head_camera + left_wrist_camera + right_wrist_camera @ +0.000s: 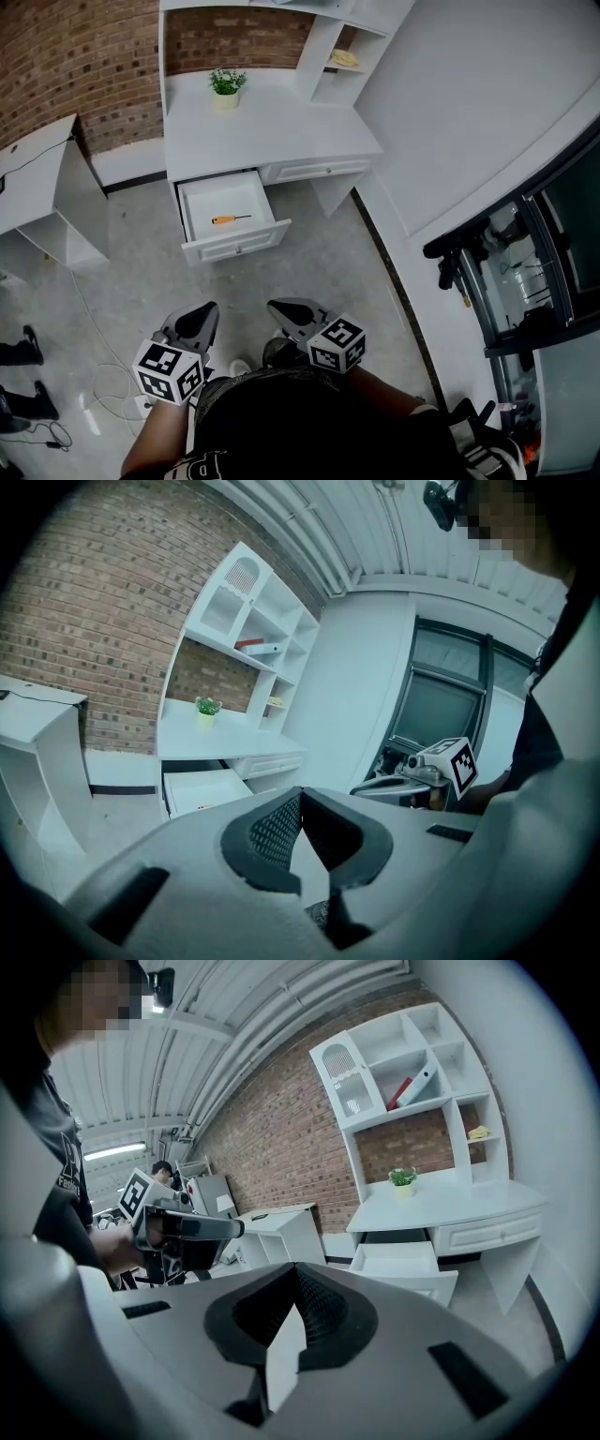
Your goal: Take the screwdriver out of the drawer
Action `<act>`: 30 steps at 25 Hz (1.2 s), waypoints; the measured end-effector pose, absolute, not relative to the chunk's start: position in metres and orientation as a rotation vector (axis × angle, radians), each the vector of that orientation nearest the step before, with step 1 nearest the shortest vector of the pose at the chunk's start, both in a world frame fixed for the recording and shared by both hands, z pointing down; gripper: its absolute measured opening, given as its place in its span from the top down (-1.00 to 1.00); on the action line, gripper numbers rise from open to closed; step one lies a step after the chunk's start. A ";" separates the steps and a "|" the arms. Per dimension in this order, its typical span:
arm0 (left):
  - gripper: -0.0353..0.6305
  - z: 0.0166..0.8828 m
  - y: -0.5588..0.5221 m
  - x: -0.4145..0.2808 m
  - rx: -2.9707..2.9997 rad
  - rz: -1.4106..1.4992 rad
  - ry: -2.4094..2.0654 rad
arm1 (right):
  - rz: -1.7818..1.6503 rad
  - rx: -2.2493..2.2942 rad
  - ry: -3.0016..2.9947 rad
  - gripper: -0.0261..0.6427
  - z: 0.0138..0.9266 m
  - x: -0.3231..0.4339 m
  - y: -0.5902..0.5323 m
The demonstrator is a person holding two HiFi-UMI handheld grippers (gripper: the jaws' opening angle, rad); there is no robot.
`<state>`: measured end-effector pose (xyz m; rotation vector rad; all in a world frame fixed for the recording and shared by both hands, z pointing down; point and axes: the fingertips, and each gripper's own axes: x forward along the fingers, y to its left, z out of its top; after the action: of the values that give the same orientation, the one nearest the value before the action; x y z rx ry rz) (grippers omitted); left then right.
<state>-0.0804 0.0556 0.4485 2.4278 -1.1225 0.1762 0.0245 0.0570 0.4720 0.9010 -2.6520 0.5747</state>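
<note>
We stand back from the open drawer (236,247).
The screwdriver (230,219) lies inside at 12 o'clock; left tool (208,314) and right tool (277,307) both closed, empty.

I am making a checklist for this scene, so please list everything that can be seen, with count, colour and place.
brick wall: one, red-brown, at the back
desk: one, white, shelves above, against that wall
drawer: one, white, pulled open under the desk
screwdriver: one, orange handle, lying in the drawer
plant: one, green, pale pot, on the desk
side table: one, white, left of the desk
cable: one, white, on the floor
left gripper: one, grey, shut, empty, near the person
right gripper: one, grey, shut, empty, beside the left gripper
</note>
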 end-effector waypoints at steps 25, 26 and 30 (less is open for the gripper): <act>0.84 0.465 -0.022 -0.091 2.376 0.188 -1.209 | 0.594 0.826 -2.699 0.91 0.486 0.013 -0.034; 0.84 0.465 -0.029 -0.090 2.371 0.191 -1.215 | 0.596 0.817 -2.702 0.91 0.486 0.014 -0.042; 0.84 0.465 -0.059 -0.087 2.352 0.201 -1.236 | 0.615 0.793 -2.703 0.91 0.489 0.018 -0.074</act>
<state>-0.0868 -0.0588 0.4650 2.3516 -1.2359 0.2013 0.0176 -0.0743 0.4887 0.7928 -2.7026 0.6155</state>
